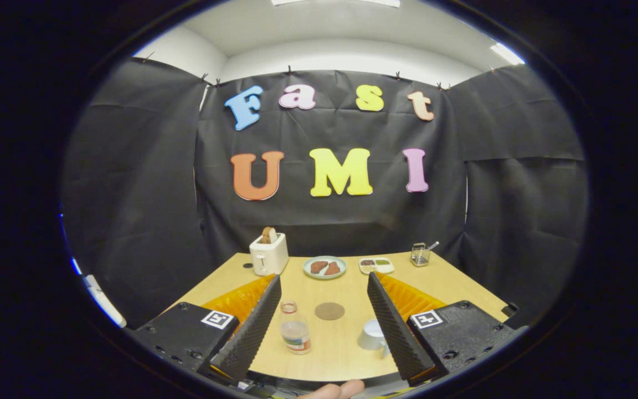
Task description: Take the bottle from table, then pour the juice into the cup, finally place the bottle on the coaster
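Light wood desk [346, 343] carries every item; no stage of the task appears started. The gripper [323, 327] hovers above the near edge with its fingers spread wide and nothing between them in contact.

Task items: the bottle [295, 328] stands upright near the near edge, just beside the left finger, uncapped status not discernible. The white cup [372, 334] stands at the same depth, partly hidden by the right finger. The round brown coaster [329, 311] lies bare between and slightly beyond them. Judgement: grasp, pour and placement all remain outstanding.

Surroundings: along the far edge stand a white toaster [268, 254] holding bread, a plate [325, 267] with two brown pieces, a small dish [376, 266] and a wire holder [420, 254] towards the far right corner. All sit well apart from the working area. No obstruction noted on the approach to the bottle; the cup's closeness calls for care when lifting.
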Tool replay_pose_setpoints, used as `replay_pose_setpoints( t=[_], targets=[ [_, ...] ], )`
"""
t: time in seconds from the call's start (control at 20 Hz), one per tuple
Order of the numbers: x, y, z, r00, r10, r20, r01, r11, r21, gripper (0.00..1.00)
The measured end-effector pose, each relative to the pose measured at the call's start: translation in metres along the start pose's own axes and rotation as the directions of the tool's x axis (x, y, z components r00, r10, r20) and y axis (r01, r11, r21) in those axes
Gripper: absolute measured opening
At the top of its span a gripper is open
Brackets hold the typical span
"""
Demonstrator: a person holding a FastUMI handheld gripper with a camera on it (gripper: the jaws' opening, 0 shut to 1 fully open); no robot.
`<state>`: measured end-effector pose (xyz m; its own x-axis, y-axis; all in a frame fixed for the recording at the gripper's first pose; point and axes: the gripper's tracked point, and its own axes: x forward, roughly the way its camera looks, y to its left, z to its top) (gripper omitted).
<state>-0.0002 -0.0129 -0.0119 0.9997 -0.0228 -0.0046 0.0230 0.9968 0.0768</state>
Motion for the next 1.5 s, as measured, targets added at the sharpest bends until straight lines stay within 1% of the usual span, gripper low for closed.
replay_pose_setpoints(
  t=[0.1,0.25,0.45,0.7,1.05,1.35,1.5],
  targets=[
    [-0.001,0.006,0.001,1.000,0.013,0.003,-0.013,1.000,0.000,1.00],
    [-0.002,0.006,0.001,1.000,-0.001,0.002,0.001,1.000,-0.022,1.00],
    [-0.004,0.014,0.000,1.000,-0.002,0.011,0.002,1.000,-0.001,1.00],
    [-0.007,0.036,-0.015,1.000,0.018,-0.003,-0.018,1.000,0.014,1.00],
    [-0.020,0.062,-0.012,0.999,0.022,0.029,-0.022,1.000,0.011,1.00],
    [-0.018,0.074,-0.024,0.999,0.012,0.036,-0.012,1.000,-0.011,1.00],
    [-0.012,0.073,-0.039,0.999,-0.001,0.041,0.001,1.000,0.005,1.00]
  ],
)
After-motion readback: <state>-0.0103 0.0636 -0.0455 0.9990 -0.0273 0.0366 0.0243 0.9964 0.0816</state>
